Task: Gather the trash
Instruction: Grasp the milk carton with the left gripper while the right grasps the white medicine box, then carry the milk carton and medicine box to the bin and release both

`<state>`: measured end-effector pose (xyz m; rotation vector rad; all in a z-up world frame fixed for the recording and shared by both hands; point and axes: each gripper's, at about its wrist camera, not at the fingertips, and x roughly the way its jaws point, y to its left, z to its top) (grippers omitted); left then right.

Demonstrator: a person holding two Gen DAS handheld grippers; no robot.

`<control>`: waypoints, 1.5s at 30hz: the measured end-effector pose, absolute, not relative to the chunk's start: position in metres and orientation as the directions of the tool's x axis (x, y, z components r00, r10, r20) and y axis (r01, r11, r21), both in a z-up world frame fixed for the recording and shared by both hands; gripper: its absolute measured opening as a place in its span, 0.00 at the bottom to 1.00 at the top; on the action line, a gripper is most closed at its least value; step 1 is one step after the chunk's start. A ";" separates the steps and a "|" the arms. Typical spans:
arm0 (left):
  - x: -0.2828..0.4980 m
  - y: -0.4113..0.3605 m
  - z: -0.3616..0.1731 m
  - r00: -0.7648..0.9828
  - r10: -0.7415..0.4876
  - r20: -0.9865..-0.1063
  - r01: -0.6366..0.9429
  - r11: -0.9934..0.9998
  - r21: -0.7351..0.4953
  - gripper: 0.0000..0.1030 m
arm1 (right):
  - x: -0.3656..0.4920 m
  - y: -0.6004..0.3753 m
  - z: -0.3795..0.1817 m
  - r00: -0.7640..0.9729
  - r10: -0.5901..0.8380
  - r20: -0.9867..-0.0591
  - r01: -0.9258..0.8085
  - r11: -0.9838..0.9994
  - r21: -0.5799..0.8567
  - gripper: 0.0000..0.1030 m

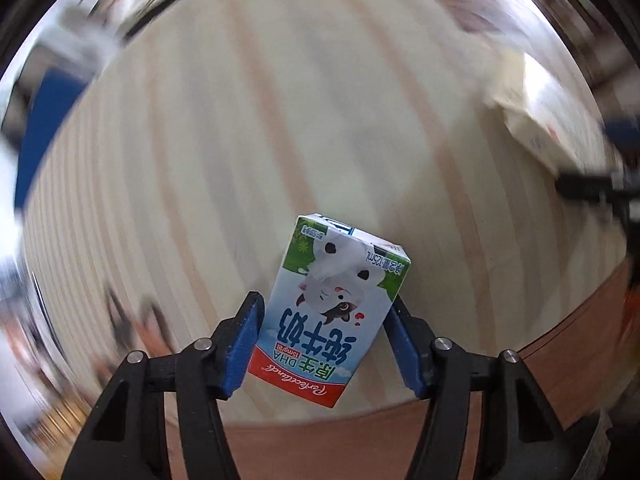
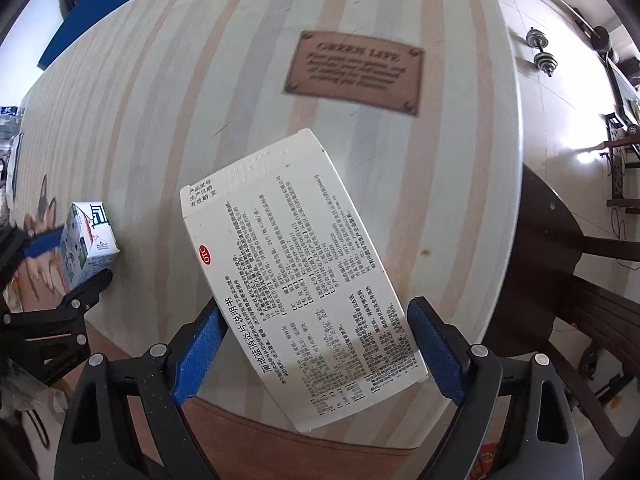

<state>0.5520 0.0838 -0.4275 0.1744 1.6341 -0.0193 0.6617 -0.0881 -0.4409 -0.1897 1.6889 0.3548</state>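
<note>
On the striped worktop [image 2: 360, 8], the left hand-held gripper [image 1: 324, 338] pinches a small milk carton [image 1: 332, 312] between its blue pads. The right hand-held gripper [image 2: 316, 350] is spread astride a white medicine box [image 2: 304, 280], pads apparently clear; the carton lies at the box's nine o'clock.

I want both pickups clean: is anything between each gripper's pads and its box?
Nothing visible. The milk carton sits between the left gripper pads; the medicine box lies between the right gripper pads, bare table around them.
</note>
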 end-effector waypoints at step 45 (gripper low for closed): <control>0.366 0.052 -0.303 0.152 0.070 -0.986 -0.591 0.806 -0.034 0.45 | 0.443 -0.004 -0.377 -0.004 0.087 -0.996 -0.577 0.814 0.074 0.80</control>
